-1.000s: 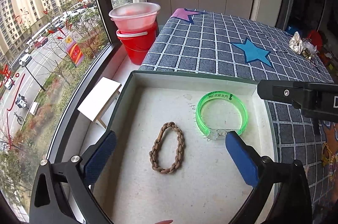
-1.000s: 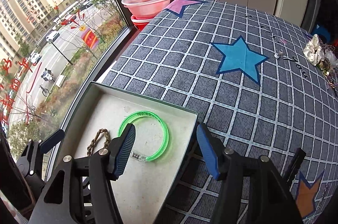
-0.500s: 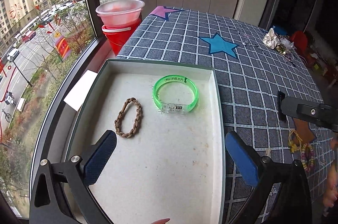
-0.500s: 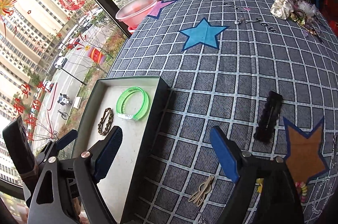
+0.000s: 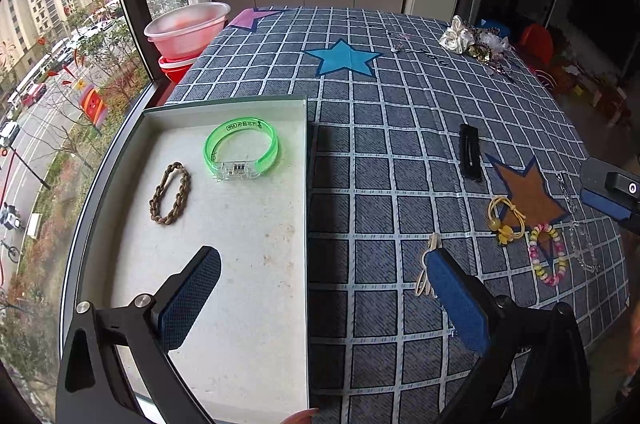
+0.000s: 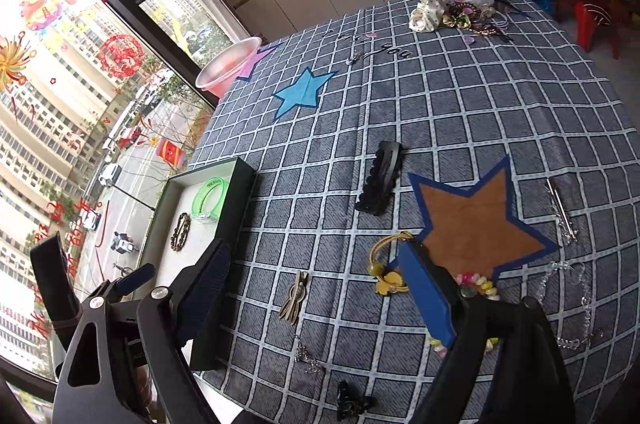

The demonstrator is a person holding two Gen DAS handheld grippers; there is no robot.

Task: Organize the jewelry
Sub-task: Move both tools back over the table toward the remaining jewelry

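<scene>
Both grippers have pulled back from the tray, jaws wide and empty; the right gripper now faces the loose hair ties.

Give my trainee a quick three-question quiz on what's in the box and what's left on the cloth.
1. True or false: the green bangle lies inside the box.
2. How many items are in the box?
3. Which lies nearest the orange star: A) black clip, B) yellow hair tie, C) braided bracelet?

Key: 1 true; 2 two, the bangle and the braided bracelet; 3 B, it touches the star's edge.
</scene>
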